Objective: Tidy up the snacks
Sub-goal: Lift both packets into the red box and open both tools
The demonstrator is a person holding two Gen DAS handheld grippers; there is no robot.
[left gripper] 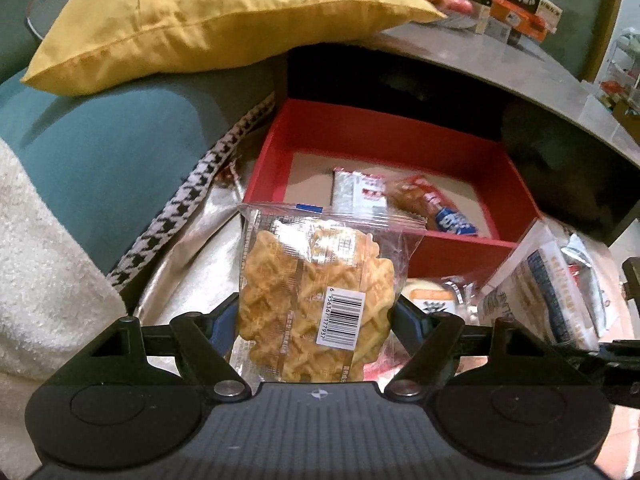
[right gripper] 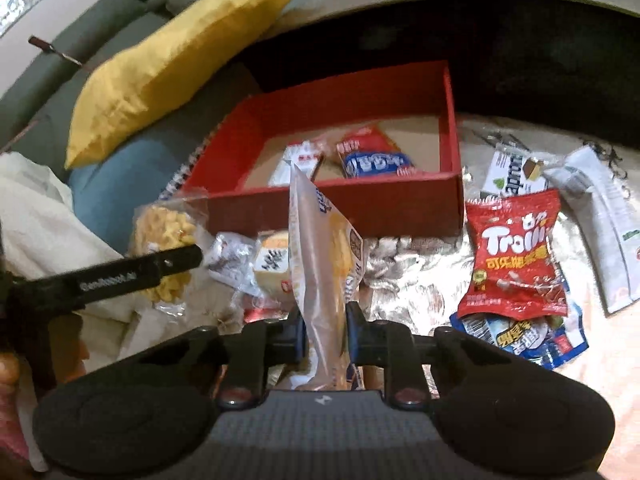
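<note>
2 claws were loaded: left claw [left gripper: 316, 312] clamped a clear-wrapped golden waffle cookie pack [left gripper: 316, 300], right claw [right gripper: 325, 336] pinched a pale translucent snack bag [right gripper: 320, 264], both held just before the open red cardboard box [right gripper: 400, 208].

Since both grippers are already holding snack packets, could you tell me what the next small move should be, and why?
Probably carry the waffle packet, clamped in the left gripper, forward over the red box and release it. The box sits open just ahead, with only a few packets inside. The right gripper holds its bread packet and could follow.
</note>
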